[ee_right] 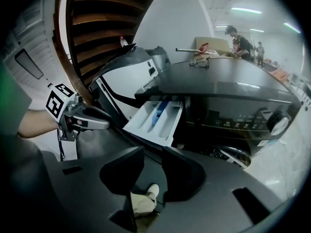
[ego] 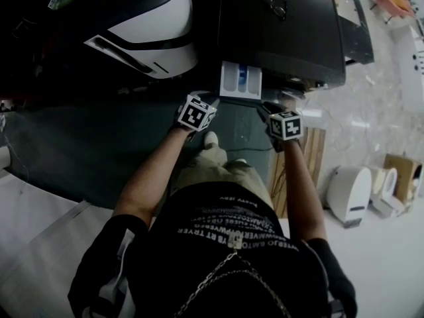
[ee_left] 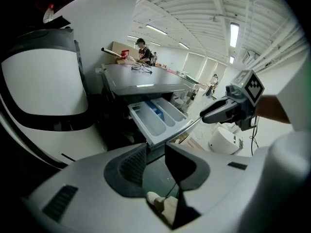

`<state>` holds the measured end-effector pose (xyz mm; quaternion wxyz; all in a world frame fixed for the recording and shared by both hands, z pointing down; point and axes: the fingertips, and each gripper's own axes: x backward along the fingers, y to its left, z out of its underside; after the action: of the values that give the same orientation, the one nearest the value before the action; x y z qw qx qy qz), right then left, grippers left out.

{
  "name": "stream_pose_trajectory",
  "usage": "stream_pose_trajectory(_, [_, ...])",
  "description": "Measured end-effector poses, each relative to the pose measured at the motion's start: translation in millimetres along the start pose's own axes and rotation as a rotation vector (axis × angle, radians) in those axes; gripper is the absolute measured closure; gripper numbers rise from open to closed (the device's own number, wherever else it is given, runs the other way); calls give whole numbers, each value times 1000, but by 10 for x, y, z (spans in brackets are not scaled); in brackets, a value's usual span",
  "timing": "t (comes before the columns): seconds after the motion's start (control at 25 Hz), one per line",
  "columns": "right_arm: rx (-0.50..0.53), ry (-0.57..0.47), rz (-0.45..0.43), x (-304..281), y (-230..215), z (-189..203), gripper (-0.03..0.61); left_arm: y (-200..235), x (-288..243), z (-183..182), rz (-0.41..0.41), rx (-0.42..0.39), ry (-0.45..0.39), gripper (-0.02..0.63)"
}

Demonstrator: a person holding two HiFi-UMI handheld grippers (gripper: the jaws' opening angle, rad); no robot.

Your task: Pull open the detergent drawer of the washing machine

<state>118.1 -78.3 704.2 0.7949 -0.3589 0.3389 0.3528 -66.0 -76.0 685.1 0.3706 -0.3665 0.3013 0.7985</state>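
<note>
The dark washing machine (ego: 285, 28) has its white detergent drawer (ego: 240, 80) slid out toward me, with a blue insert showing inside. The drawer (ee_left: 158, 118) lies just beyond my left gripper (ee_left: 155, 165), whose jaws stand a little apart with nothing between them. My right gripper (ee_right: 152, 171) is also open and holds nothing, with the drawer (ee_right: 156, 120) ahead of it. In the head view the left gripper (ego: 197, 113) hovers below the drawer's left corner. The right gripper (ego: 271, 113) is below the drawer's right corner. Neither touches it.
A large white and black rounded appliance (ego: 152, 25) stands left of the machine. Glasses (ego: 275, 2) lie on the machine's top. A wooden pallet (ego: 311, 152), small white units (ego: 349, 192) and a cardboard box (ego: 401, 171) sit on the floor at right. My shoe (ego: 211, 140) is on the dark mat (ego: 99, 144).
</note>
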Motion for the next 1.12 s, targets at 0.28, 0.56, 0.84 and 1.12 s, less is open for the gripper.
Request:
stream_pose_trajectory(0.28, [8,-23,-22,53,118,60,474,-76,66,45,-7,-7,-1,509])
stream_pose_trajectory(0.56, [47,-14,10,117,73,45,472,-84,105,11,-10,7,-5,509])
stream_pose_trajectory(0.84, [170,-214,100,649,275,-339,485,-269,334,-48,17,62,-149,536])
stream_pose_trajectory(1.12, [239,-438,124,1345,674,-778,575,-512,1091,-656,-30,15,-434,611])
